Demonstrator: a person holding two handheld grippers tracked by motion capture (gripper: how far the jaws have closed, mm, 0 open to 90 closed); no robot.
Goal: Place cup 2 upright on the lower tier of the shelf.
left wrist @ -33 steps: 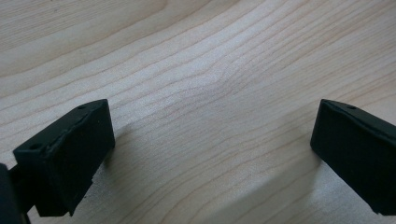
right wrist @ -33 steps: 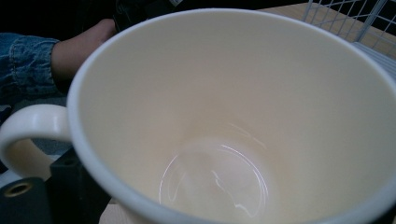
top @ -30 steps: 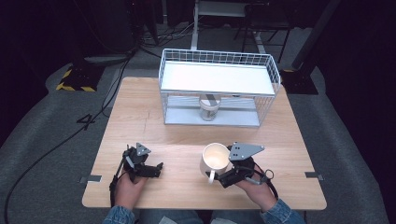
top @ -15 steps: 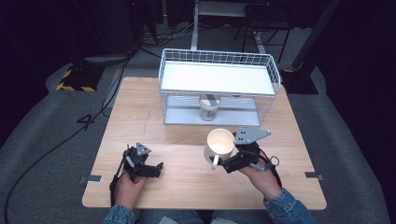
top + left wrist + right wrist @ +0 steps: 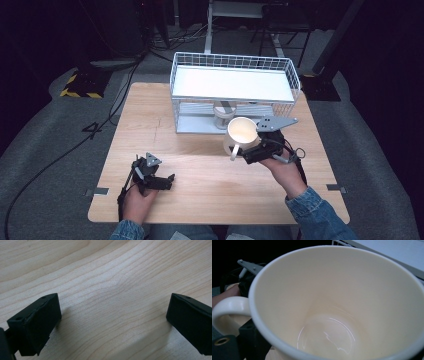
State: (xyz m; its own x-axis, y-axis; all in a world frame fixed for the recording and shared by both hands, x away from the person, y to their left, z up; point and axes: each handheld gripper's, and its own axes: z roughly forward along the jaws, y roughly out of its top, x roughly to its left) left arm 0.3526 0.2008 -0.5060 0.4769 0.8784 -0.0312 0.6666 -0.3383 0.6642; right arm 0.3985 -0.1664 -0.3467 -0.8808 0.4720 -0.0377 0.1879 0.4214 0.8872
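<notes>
A cream mug [image 5: 241, 133] hangs in the air in front of the white wire rack [image 5: 233, 89], tilted with its mouth up and its handle to the left. My right gripper [image 5: 253, 150] is shut on the mug's rim. The right gripper view looks straight into the empty mug [image 5: 337, 305], with one black finger [image 5: 249, 335] showing under the handle. My left gripper [image 5: 161, 181] rests on the wooden table [image 5: 200, 170] at the front left, open and holding nothing. Its two black fingers [image 5: 37, 322] stand wide apart over bare wood.
The two-level rack stands at the back middle of the table; a grey cup [image 5: 222, 116] sits on its lower shelf. Cables and a dark floor [image 5: 60, 130] surround the table. A hazard-striped mat [image 5: 80, 90] lies at the back left.
My right gripper has carried the mug up and away from me, toward the front of the rack. The left gripper has stayed put.
</notes>
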